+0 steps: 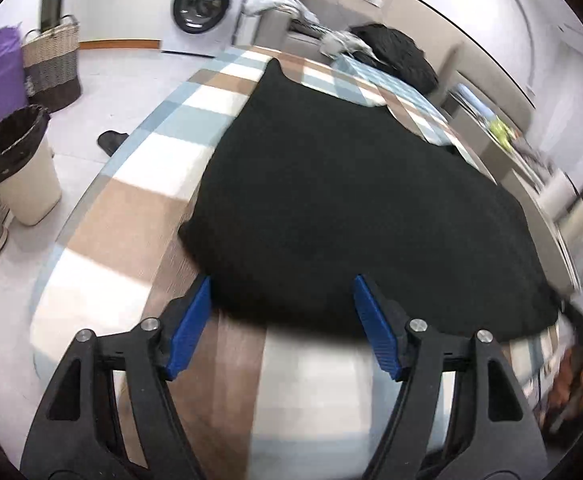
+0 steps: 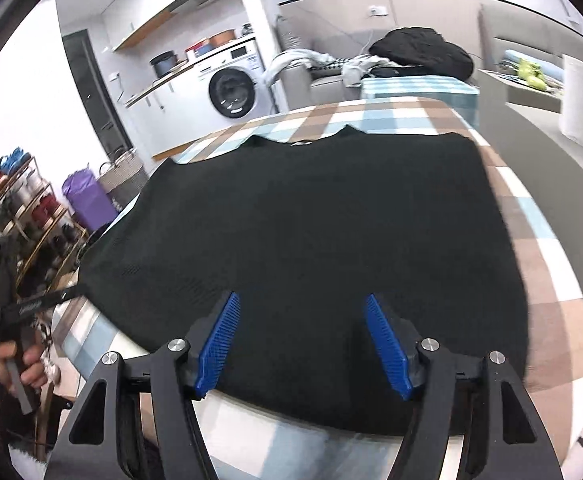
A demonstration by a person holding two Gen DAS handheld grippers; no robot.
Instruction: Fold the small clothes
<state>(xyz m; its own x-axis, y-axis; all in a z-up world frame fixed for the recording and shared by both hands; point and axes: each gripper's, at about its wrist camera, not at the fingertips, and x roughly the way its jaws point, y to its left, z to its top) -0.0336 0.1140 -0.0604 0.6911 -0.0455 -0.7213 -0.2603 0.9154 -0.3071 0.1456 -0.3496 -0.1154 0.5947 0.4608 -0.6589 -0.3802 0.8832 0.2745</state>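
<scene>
In the left wrist view, the black knit garment (image 1: pixel 343 200) lies flat on the checked brown, white and blue tablecloth (image 1: pixel 131 216), its long axis running away toward the white front-loading washing machine (image 1: pixel 203 8), while the left gripper (image 1: pixel 281 304) hangs at the near hem with its blue-padded jaws wide apart, holding nothing. In the right wrist view, the garment's neckline points toward the washing machine (image 2: pixel 231 88), and the right gripper (image 2: pixel 301 324) sits over the near hem, jaws apart and empty.
</scene>
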